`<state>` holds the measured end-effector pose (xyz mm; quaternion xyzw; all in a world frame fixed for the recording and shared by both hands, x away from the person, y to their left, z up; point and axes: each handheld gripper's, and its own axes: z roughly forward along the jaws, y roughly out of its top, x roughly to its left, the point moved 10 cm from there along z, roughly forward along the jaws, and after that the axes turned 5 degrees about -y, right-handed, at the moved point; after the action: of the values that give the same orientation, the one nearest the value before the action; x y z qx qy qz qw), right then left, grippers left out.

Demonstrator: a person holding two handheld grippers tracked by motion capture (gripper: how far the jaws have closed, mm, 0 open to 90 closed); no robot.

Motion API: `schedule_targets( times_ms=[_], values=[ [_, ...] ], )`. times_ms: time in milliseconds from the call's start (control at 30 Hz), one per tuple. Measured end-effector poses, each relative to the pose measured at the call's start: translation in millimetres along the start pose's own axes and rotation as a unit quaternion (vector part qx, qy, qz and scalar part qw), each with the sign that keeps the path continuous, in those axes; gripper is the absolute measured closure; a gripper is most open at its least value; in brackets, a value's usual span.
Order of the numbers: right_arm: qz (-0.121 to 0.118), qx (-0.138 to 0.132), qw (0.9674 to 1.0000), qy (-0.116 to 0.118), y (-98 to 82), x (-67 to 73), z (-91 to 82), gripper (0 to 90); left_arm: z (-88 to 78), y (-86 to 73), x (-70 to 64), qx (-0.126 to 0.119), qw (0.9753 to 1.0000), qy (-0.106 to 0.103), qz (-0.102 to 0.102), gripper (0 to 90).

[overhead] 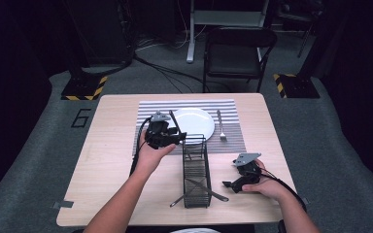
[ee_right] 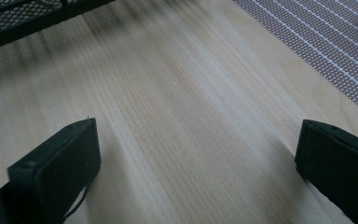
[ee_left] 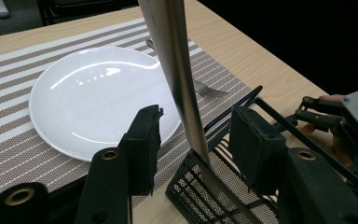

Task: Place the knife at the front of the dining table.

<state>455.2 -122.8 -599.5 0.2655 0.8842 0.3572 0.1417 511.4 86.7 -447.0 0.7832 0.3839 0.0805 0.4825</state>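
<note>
Table w/ placemat: left gripper (ee_left: 193, 140) unclenched, knife (ee_left: 179, 79) standing between jaws, untouched.

The left gripper (overhead: 172, 132) is built of matte black parts, with a grey three-cornered plate on top and a black cable trailing from it; brass-coloured rings are set into its jaw arms, and blocky black pads are carried at the tips; the right gripper (overhead: 229, 184) is made alike, its grey plate studded with small screws; both forearms are seen bare, without sleeves.
</note>
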Motion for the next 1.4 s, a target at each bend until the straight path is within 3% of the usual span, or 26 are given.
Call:
schedule_targets(
  times_ms=[267, 567, 733, 1133, 1400],
  values=[
    [0.000, 0.000, 1.0000, 0.000, 0.0, 0.0, 0.0, 0.0, 4.4, 1.5, -2.8, -0.004, 1.0000, -0.005, 0.004, 59.6],
    [0.000, 0.000, 1.0000, 0.000, 0.0, 0.0, 0.0, 0.0, 5.6, 2.0, -0.3, -0.003, 0.9998, 0.013, 0.017, 73.3],
    [0.000, 0.000, 1.0000, 0.000, 0.0, 0.0, 0.0, 0.0, 3.7, 1.5, -2.7, -0.005, 0.9996, 0.014, 0.022, 75.0],
    [0.000, 0.000, 1.0000, 0.000, 0.0, 0.0, 0.0, 0.0, 7.3, 4.8, -33.9, -0.006, 0.9979, -0.031, 0.056, 81.4],
    [0.000, 0.000, 1.0000, 0.000, 0.0, 0.0, 0.0, 0.0, 8.9, 7.1, -39.8, 0.009, 0.9970, -0.029, 0.071, 81.9]
  ],
)
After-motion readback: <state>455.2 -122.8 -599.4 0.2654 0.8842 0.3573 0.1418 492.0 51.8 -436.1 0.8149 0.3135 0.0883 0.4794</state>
